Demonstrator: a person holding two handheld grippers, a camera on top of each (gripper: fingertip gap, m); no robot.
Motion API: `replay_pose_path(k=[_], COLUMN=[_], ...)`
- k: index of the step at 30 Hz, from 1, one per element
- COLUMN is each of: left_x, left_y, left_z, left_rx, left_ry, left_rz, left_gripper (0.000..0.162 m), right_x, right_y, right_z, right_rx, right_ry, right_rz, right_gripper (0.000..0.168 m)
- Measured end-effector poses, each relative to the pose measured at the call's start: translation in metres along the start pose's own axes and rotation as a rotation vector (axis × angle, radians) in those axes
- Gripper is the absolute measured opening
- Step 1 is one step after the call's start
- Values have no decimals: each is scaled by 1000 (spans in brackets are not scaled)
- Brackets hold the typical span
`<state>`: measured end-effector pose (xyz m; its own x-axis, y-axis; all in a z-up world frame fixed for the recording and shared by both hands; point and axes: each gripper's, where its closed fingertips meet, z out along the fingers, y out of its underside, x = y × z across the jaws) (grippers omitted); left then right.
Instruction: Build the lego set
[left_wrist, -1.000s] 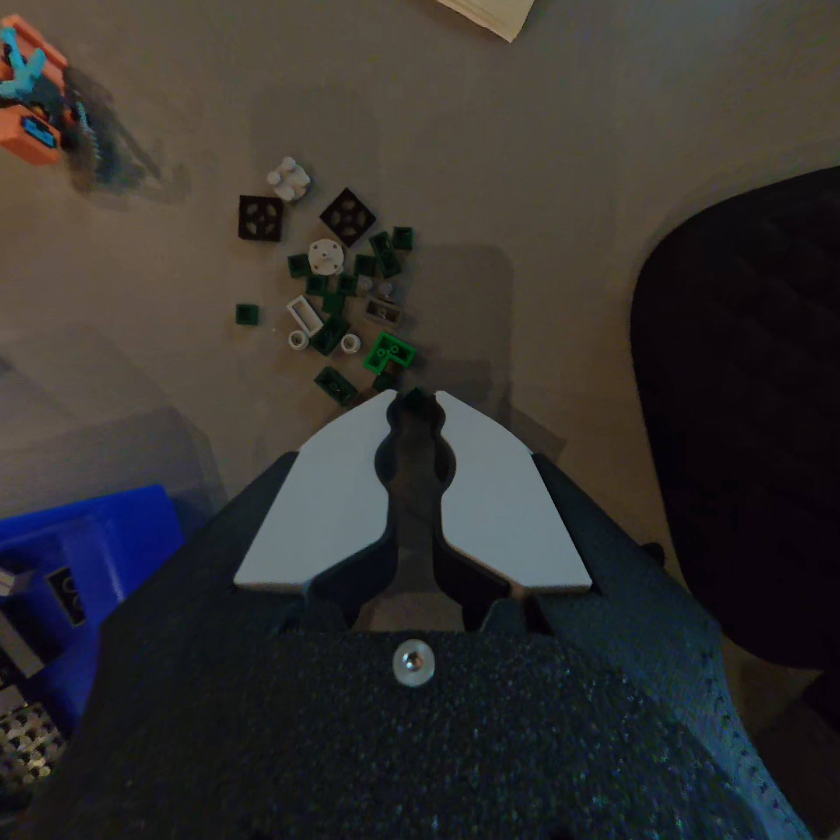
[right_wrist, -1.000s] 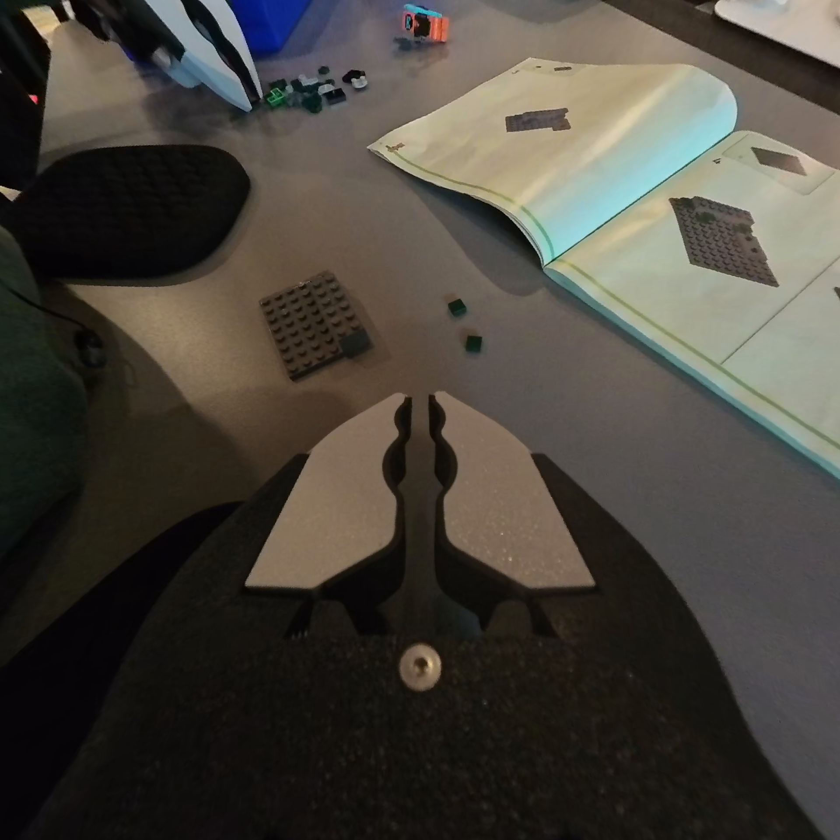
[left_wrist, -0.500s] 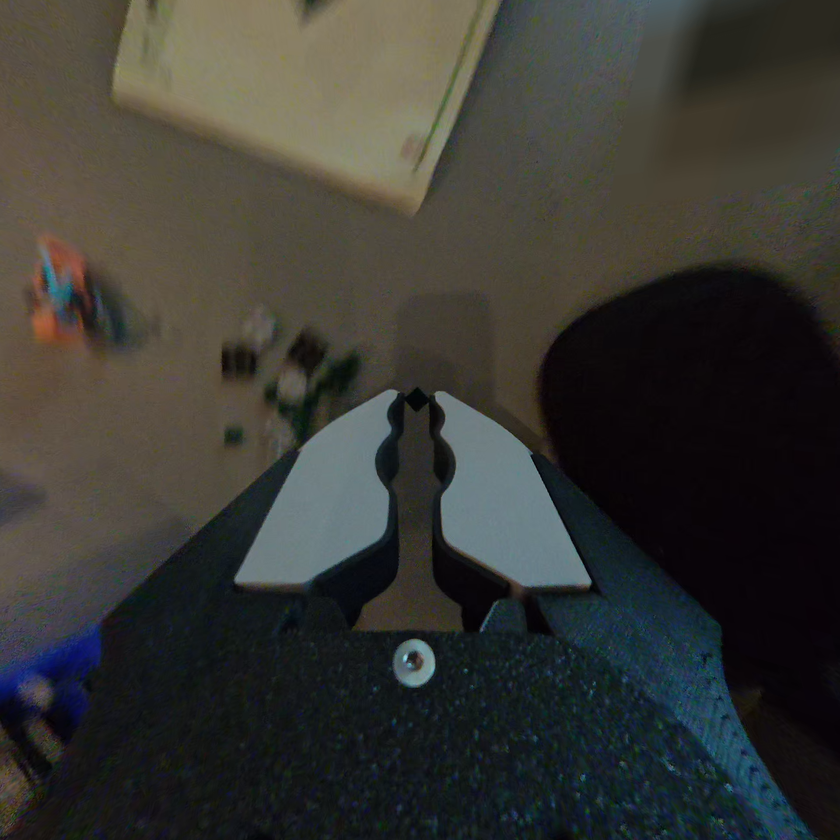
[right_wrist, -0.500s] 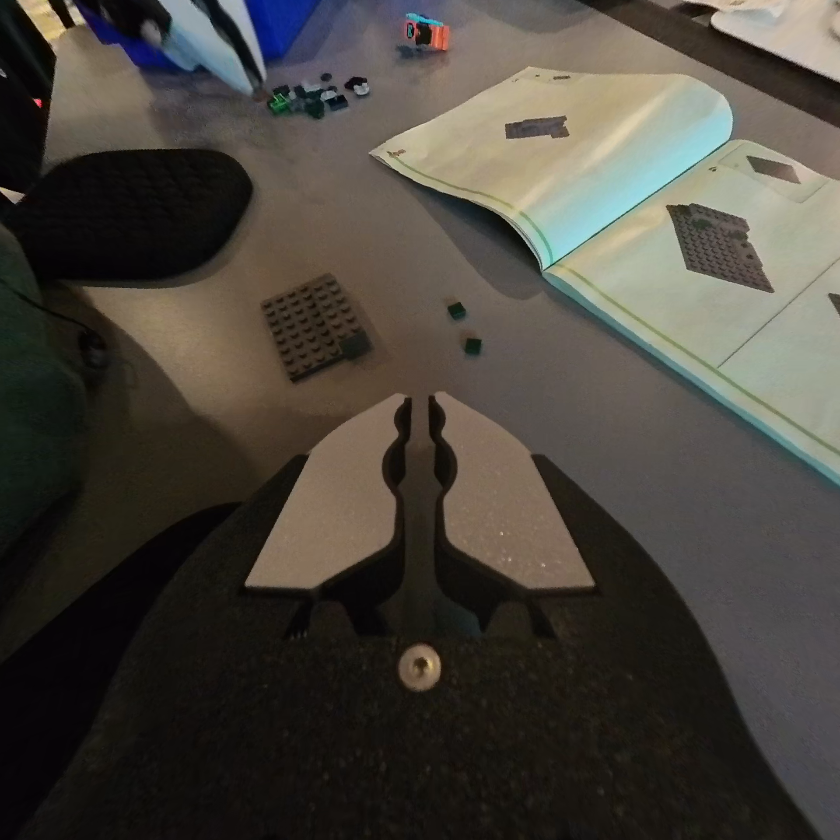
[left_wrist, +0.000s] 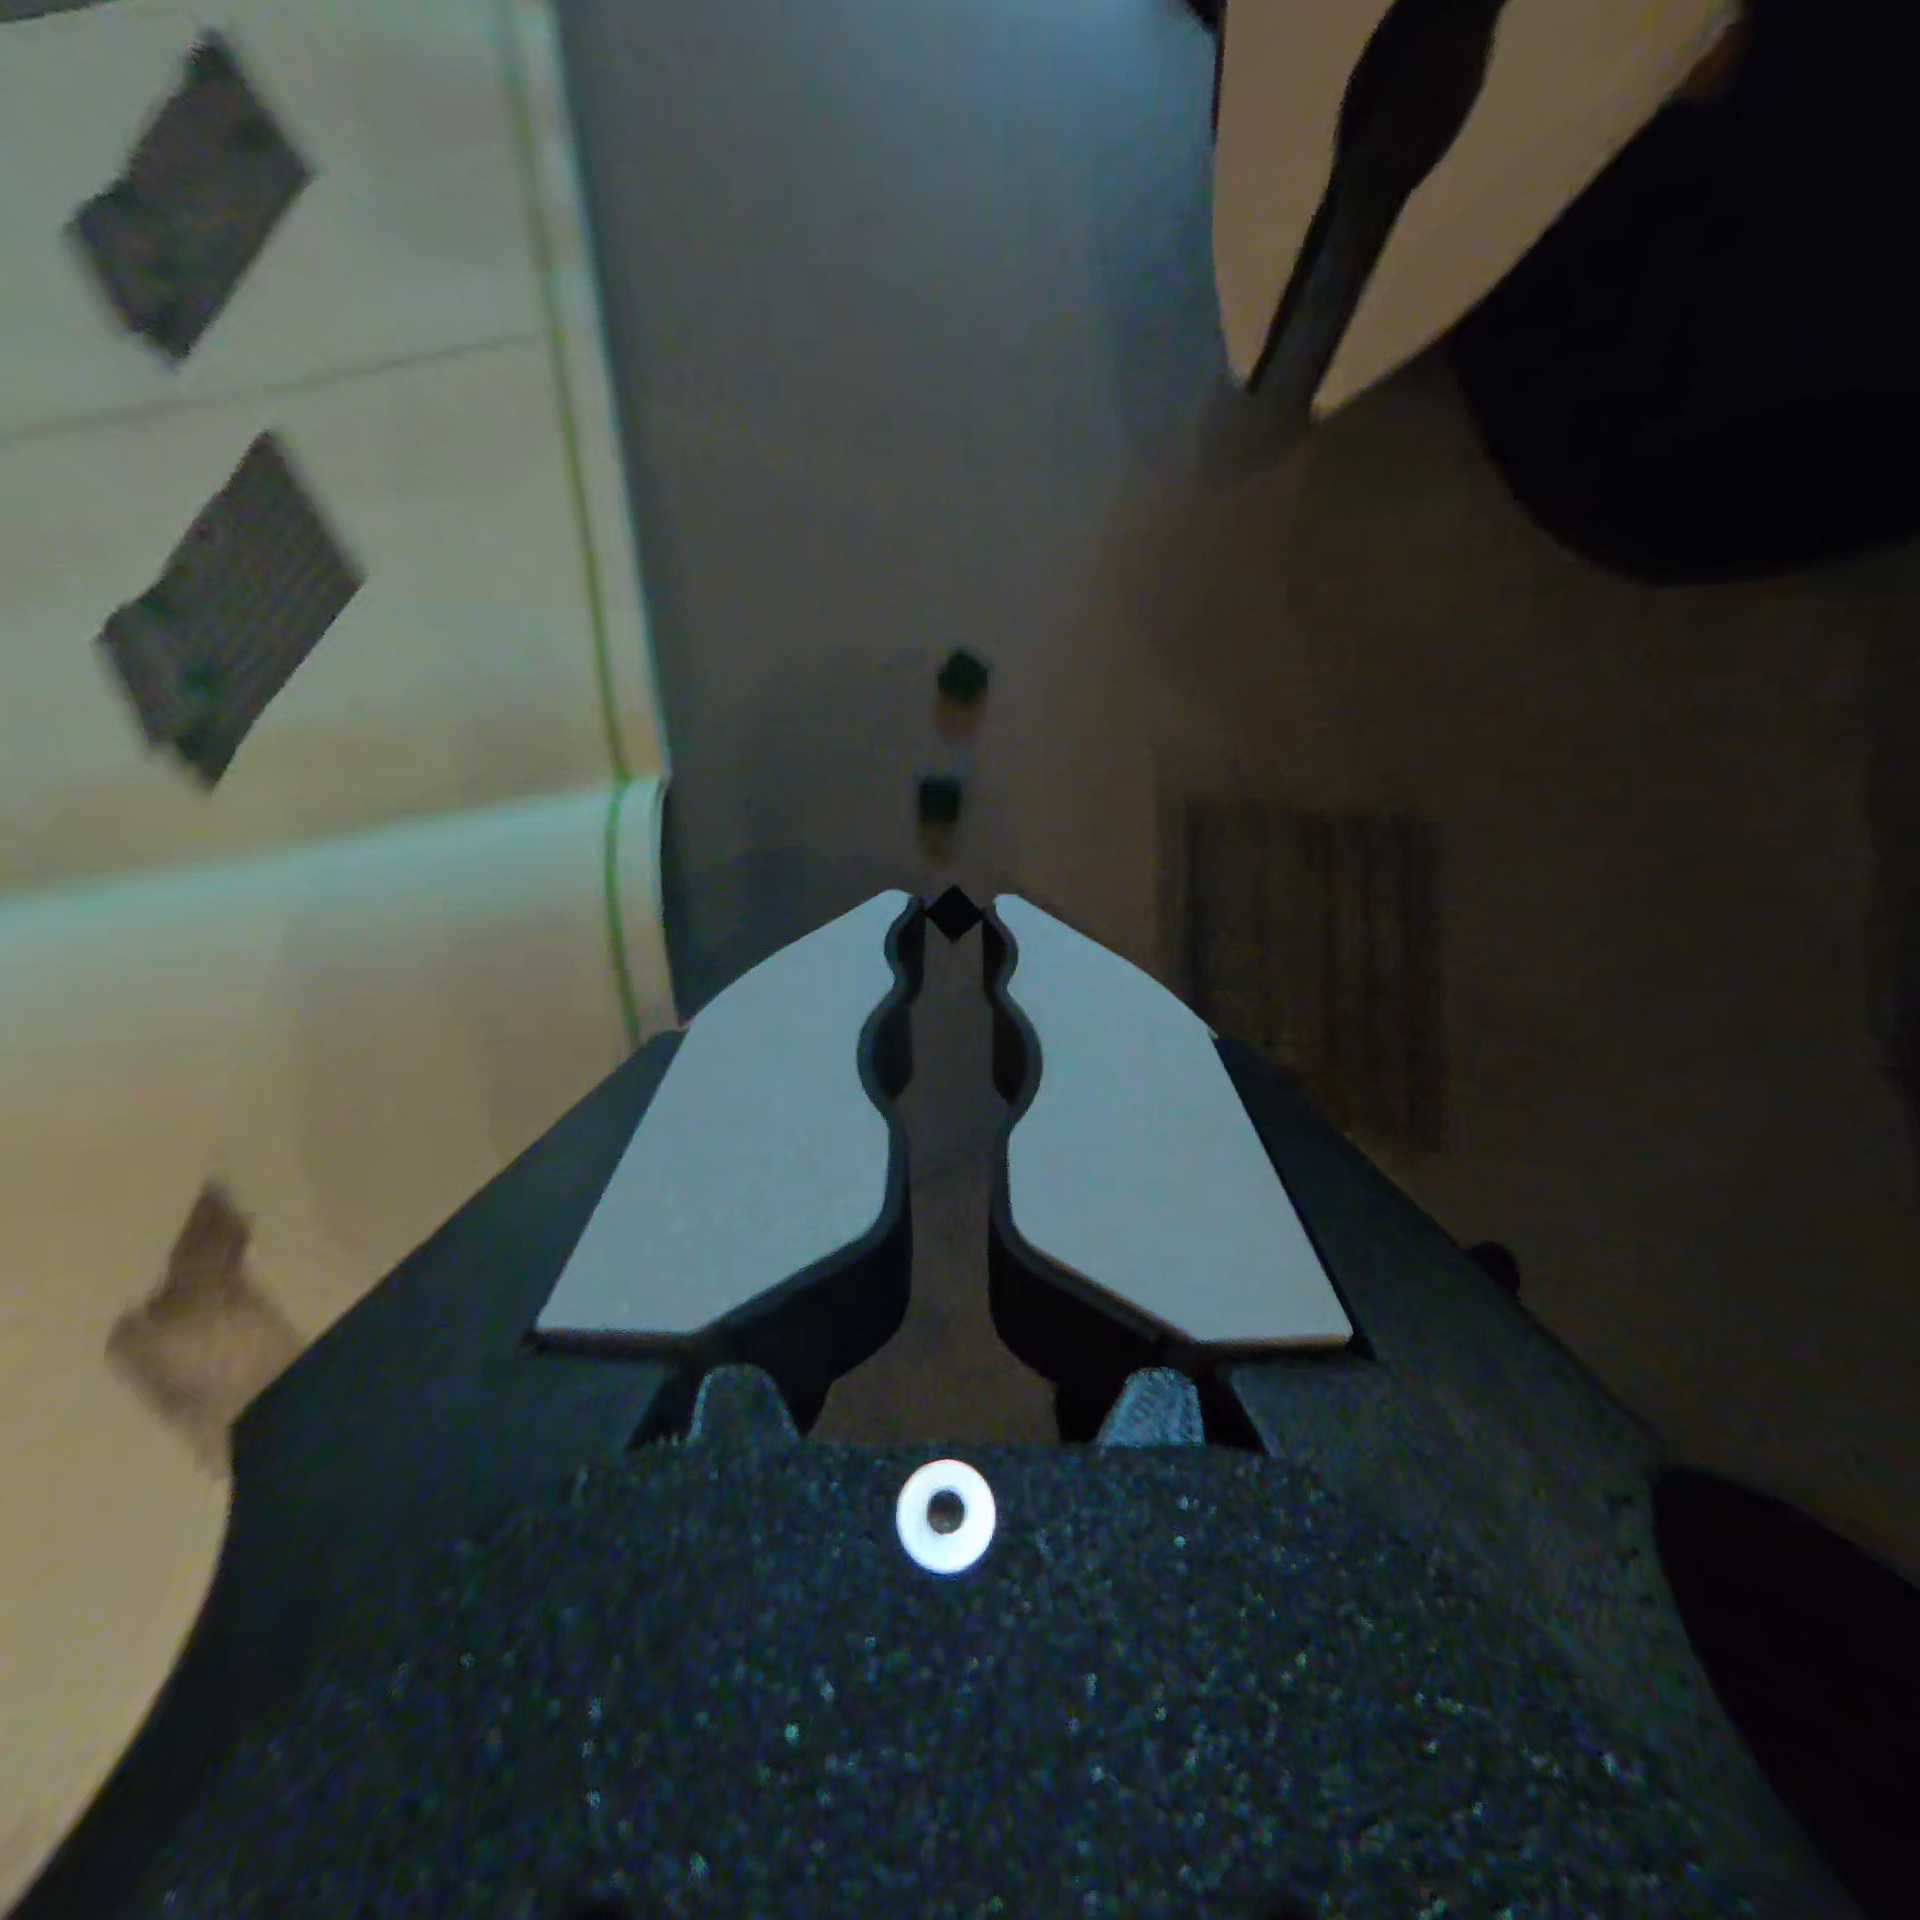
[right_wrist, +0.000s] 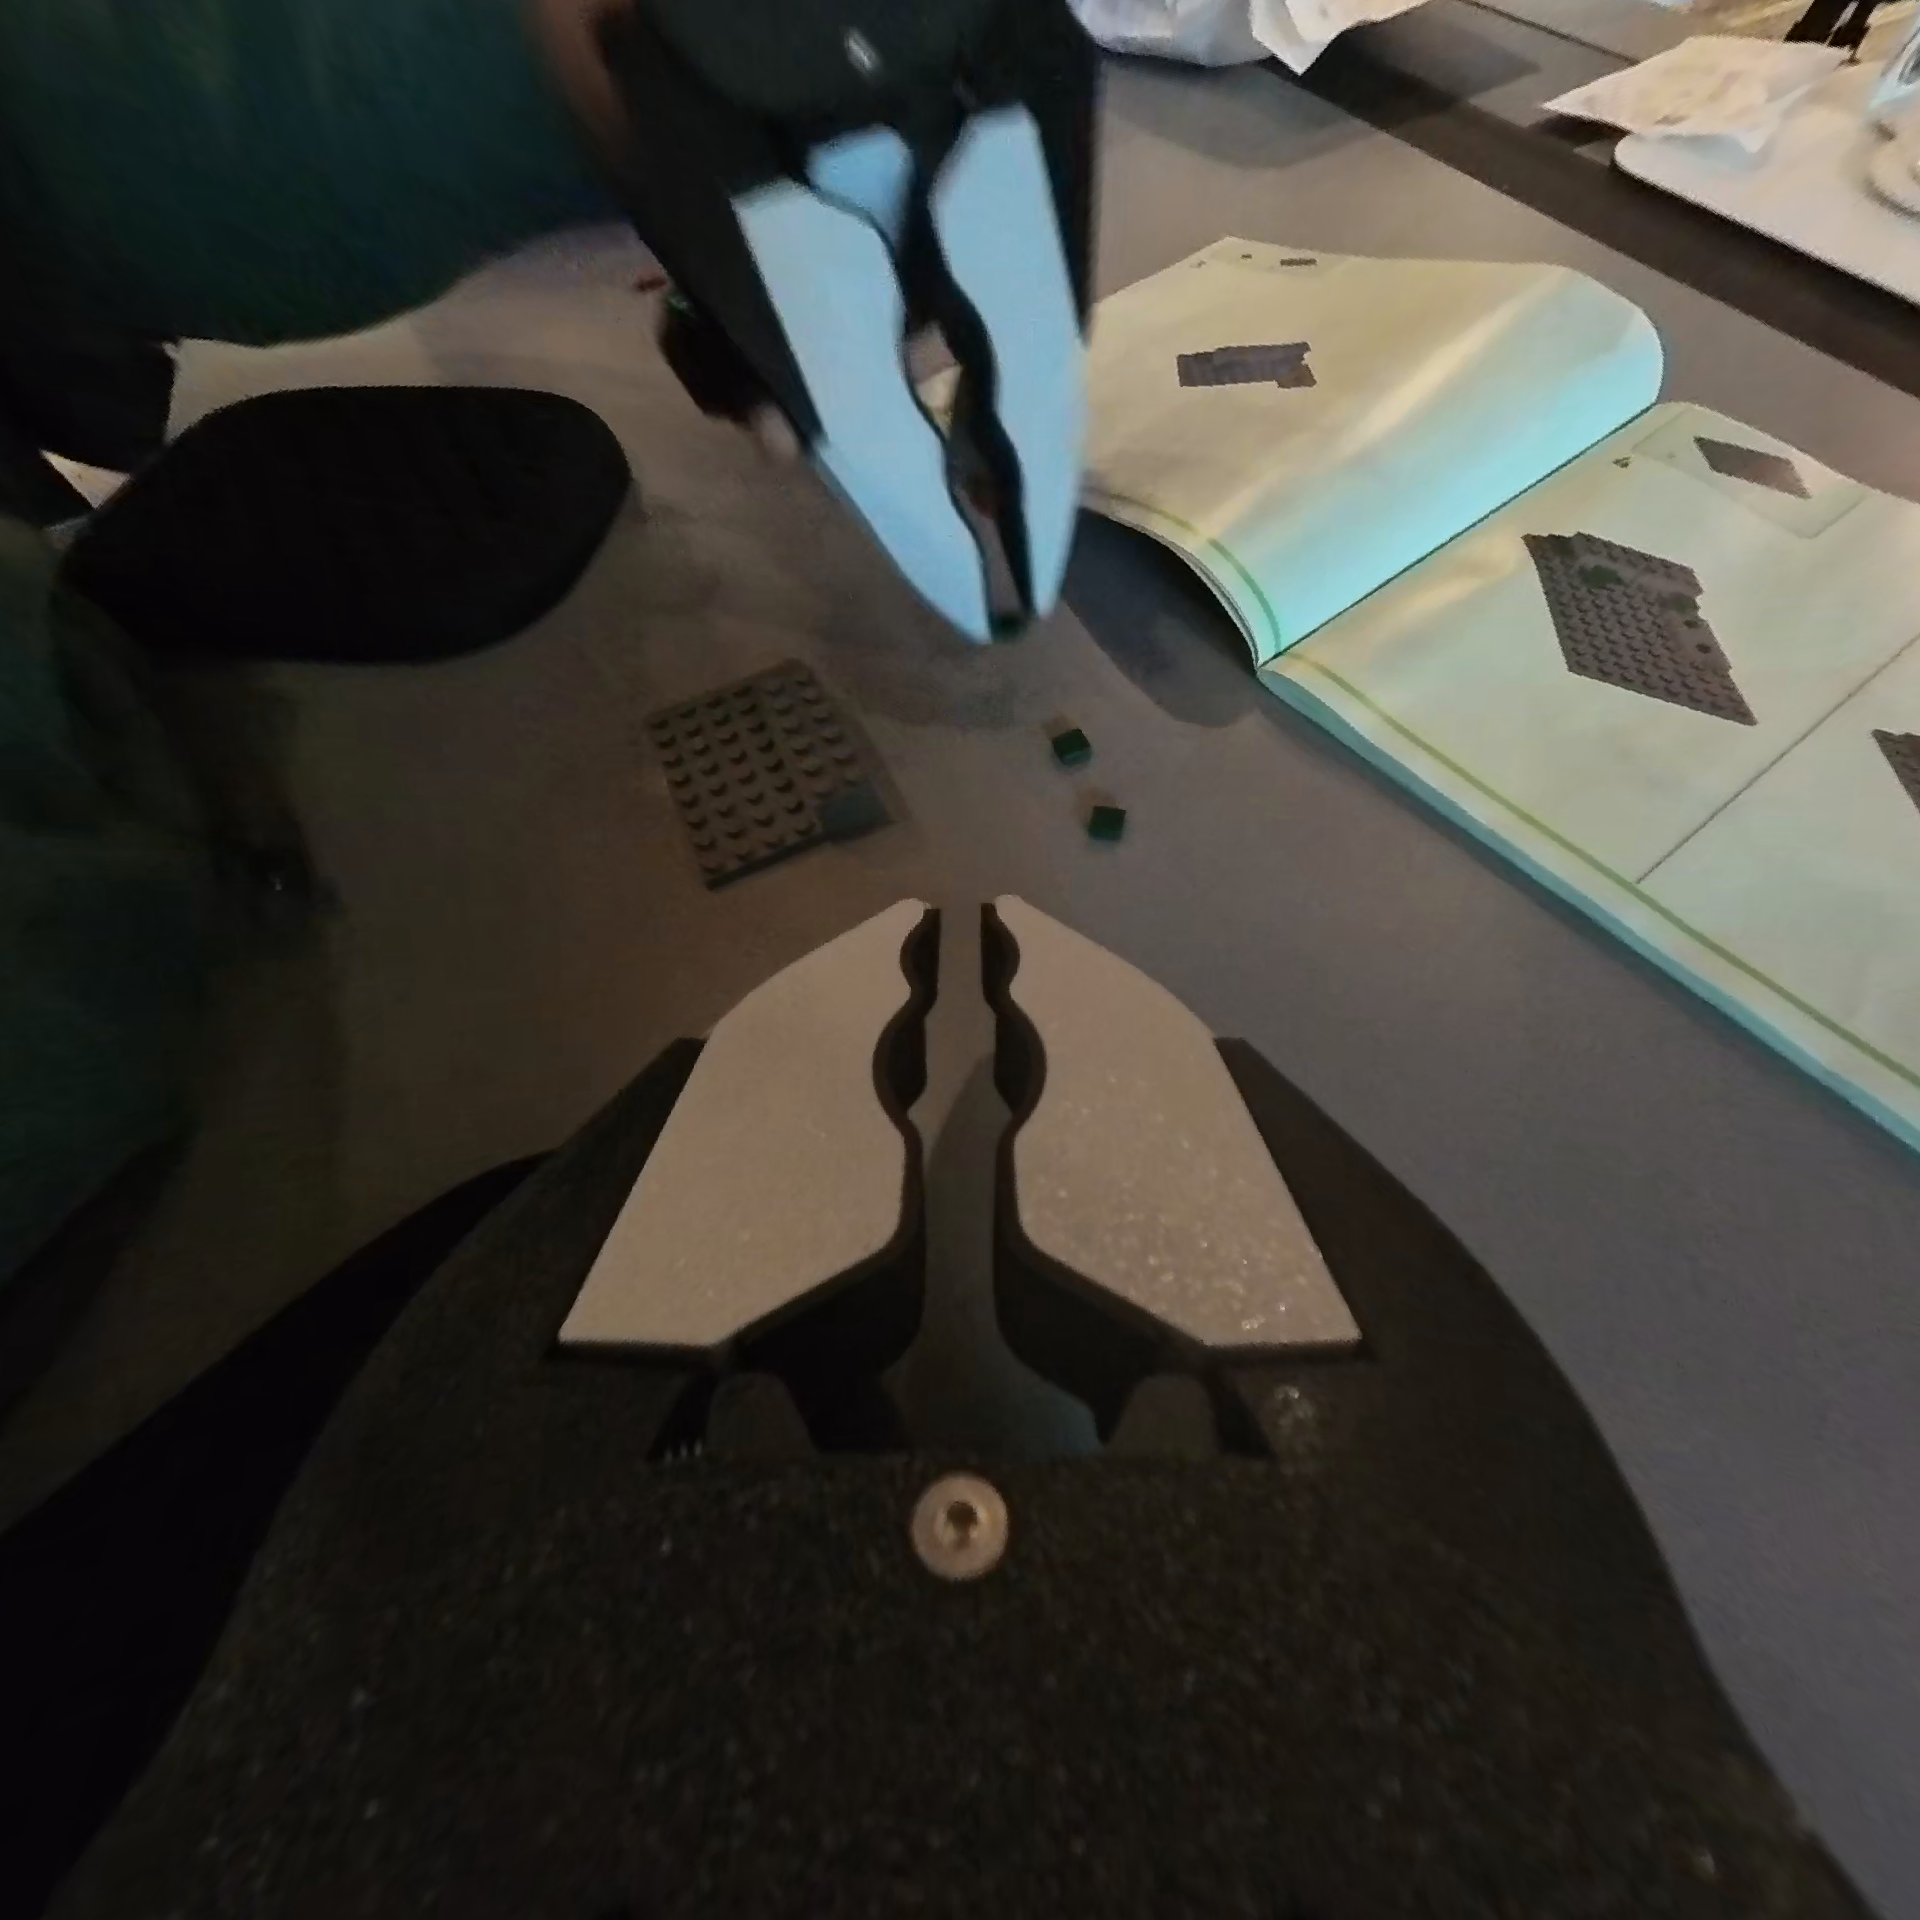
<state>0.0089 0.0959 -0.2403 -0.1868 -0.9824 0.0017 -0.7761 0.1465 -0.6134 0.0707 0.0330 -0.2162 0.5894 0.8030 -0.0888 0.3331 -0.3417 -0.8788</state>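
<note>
in the right wrist view, at the far left of the frame, a black textured pad (right_wrist: 343, 520) is seen lying flat on the grey table (right_wrist: 1351, 987), unused. just right of it, left of centre, the dark grey baseplate (right_wrist: 769, 774) is laid studs-up, flat on the table, presumably so that pieces can be pressed down onto it; a smooth grey tile (right_wrist: 857, 814) is already seated on its near right corner, and the rest of its studs are bare, so the build is judged to be at an early stage.

above centre, the left gripper (right_wrist: 1006, 621) is held tip-down over the table, clenched on a small dark piece (left_wrist: 954, 914) that is pinched by its corners at the very tips in the left wrist view. it is poised between the baseplate and two small green pieces (right_wrist: 1068, 744) (right_wrist: 1104, 821), which lie loose just right of the plate, apparently staged within reach. whether the held piece is meant for the plate or for the staged group cannot be told.

at the bottom centre, the right gripper (right_wrist: 961, 909) is held low, nearly closed with only a slit between its fingers and nothing grasped, seemingly kept out of the way or ready to steady the plate.

to the right, the instruction booklet (right_wrist: 1455, 499) is left open so that the steps can be read.

no container is seen in either view; all pieces rest on the bare table.
</note>
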Motion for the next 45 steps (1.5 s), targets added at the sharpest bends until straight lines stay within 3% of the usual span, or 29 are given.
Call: replay_pose_path(k=[13, 20, 24, 28, 32, 36, 39, 45], left_x=[-6, 5, 3, -9, -23, -21, -9, 13], left_y=[6, 13, 31, 60, 116, 167, 193, 222], left_z=[18, -4, -28, -85, -150, -193, -199, -178], left_rx=[-89, -29, -30, 39, 56, 28, 14, -39], left_ry=[33, 39, -46, -212, -391, -504, -506, -454], left_rz=[66, 17, -10, -127, -277, -397, -484, -525], left_gripper=[15, 24, 23, 17, 27, 24, 22, 19], right_x=[1, 2, 2, 1, 2, 1, 1, 2], right_y=[1, 0, -2, -3, -4, -4, -3, -1], right_z=[-1, -1, -2, -3, 0, 3, 5, 5], right_rx=[19, 21, 18, 23, 27, 15, 1, -8], right_ry=[-17, -16, -9, 3, 0, -7, -1, 5], right_rz=[11, 13, 6, 5, 9, 4, 3, 15], right_gripper=[7, 7, 7, 7, 7, 7, 7, 7])
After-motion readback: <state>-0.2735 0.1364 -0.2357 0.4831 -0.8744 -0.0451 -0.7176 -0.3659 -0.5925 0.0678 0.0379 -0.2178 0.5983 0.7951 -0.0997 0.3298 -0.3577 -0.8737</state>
